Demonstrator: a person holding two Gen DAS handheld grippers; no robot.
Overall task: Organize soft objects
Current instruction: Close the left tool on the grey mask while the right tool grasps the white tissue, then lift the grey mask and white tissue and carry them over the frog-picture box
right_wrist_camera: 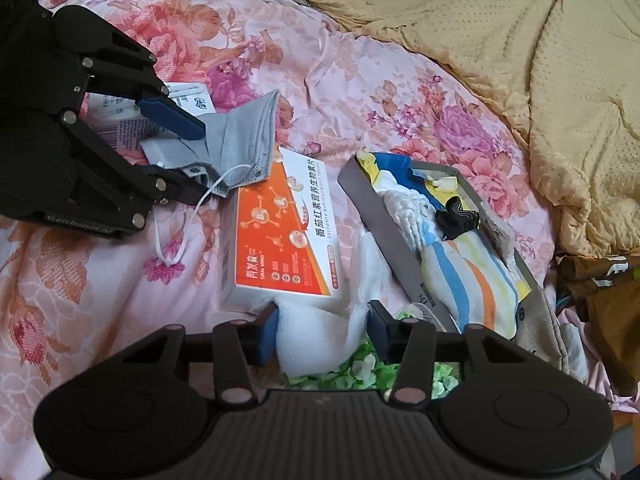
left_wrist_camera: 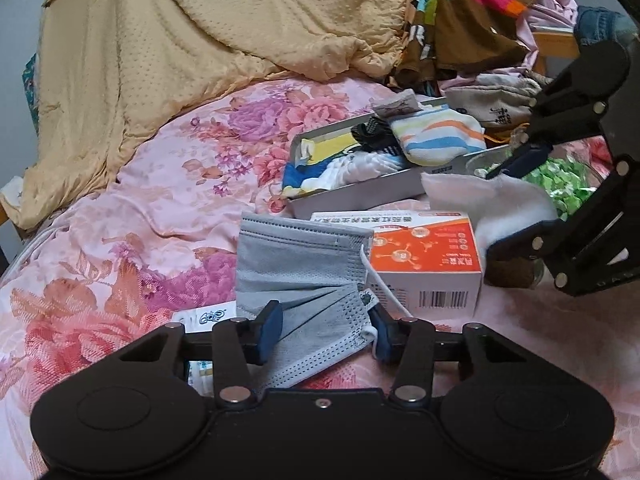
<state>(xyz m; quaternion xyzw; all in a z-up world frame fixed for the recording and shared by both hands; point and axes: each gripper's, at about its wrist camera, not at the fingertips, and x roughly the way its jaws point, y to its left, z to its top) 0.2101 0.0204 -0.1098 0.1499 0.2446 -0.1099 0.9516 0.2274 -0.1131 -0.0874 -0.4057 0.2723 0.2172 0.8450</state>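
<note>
Right gripper [right_wrist_camera: 322, 330] fingers clamp white cloth [right_wrist_camera: 316, 330] beside orange box [right_wrist_camera: 280, 236]

Open floral bedsheet [left_wrist_camera: 160, 208] lies left of the orange box [left_wrist_camera: 424, 256]. The metal tray [left_wrist_camera: 360, 196], beige quilt [left_wrist_camera: 180, 40] and clothing pile [left_wrist_camera: 472, 20] obstruct the far side.

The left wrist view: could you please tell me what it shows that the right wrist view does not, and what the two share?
Only the left wrist view shows the colourful clothes pile and grey pouch behind the tray. Only the right wrist view shows the mask's loose ear loop trailing on the bedsheet. Both show the left gripper closed on the grey mask, the right gripper closed on the white cloth, the orange box, the sock tray and the tan blanket.
</note>
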